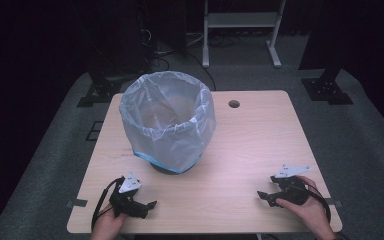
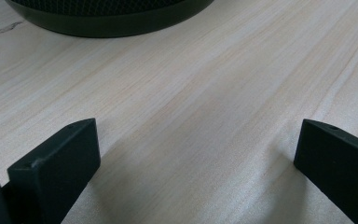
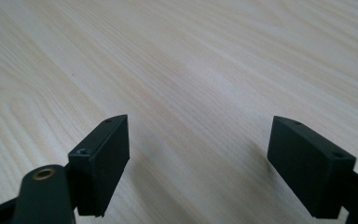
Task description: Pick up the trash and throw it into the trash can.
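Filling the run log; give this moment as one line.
left gripper: open, empty, on table | right gripper: open, empty | bagged bin: upright, untouched

The right gripper [image 3: 198, 154], a black two-jaw tool, has its jaws spread wide apart with nothing between them. Each jaw ends in a flat rectangular black pad [image 3: 100, 161]. A brass-coloured rivet [image 3: 44, 174] sits at the left jaw's base. Beneath lies a pale wood-grain laminate tabletop [image 3: 191, 60], bare between and beyond the jaws.
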Action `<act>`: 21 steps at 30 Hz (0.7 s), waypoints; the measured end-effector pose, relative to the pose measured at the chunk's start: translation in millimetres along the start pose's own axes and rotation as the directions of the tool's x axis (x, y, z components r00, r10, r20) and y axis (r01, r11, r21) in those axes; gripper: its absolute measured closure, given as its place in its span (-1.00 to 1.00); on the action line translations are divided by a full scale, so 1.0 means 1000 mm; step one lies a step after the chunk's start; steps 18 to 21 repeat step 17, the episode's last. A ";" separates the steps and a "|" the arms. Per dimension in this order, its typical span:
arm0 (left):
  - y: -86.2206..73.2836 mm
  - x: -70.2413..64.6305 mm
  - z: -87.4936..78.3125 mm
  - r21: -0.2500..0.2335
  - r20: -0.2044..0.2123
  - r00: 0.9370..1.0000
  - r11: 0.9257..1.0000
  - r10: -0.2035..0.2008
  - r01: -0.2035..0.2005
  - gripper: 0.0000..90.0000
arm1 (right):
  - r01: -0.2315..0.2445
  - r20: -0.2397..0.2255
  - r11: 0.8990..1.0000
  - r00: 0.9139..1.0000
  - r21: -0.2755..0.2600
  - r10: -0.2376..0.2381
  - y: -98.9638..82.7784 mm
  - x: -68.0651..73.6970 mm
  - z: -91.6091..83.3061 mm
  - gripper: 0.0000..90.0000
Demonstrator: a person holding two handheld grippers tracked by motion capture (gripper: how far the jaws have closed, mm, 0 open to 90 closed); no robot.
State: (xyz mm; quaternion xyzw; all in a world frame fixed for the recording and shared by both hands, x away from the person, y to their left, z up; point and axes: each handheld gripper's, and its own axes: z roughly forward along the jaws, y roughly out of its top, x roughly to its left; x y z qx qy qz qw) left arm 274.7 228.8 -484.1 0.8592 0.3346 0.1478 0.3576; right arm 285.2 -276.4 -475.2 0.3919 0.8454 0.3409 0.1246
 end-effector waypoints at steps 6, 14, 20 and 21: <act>0.000 0.000 0.000 0.000 0.000 1.000 1.000 0.000 0.000 -1.00 | 0.001 0.006 1.000 1.000 0.001 -0.001 -0.005 0.000 -0.002 -0.59; 0.000 0.000 0.000 0.001 0.002 1.000 1.000 0.004 -0.004 -1.00 | 0.017 0.047 0.999 0.999 -0.034 -0.015 -0.016 -0.001 -0.005 -0.62; 0.000 0.000 0.000 0.001 0.002 1.000 1.000 0.004 -0.004 -1.00 | 0.031 0.039 0.996 0.999 -0.082 -0.028 -0.021 -0.002 -0.003 -0.69; 0.000 0.000 0.000 0.001 0.002 1.000 1.000 0.004 -0.004 -1.00 | 0.031 0.039 0.996 0.999 -0.082 -0.028 -0.021 -0.002 -0.003 -0.69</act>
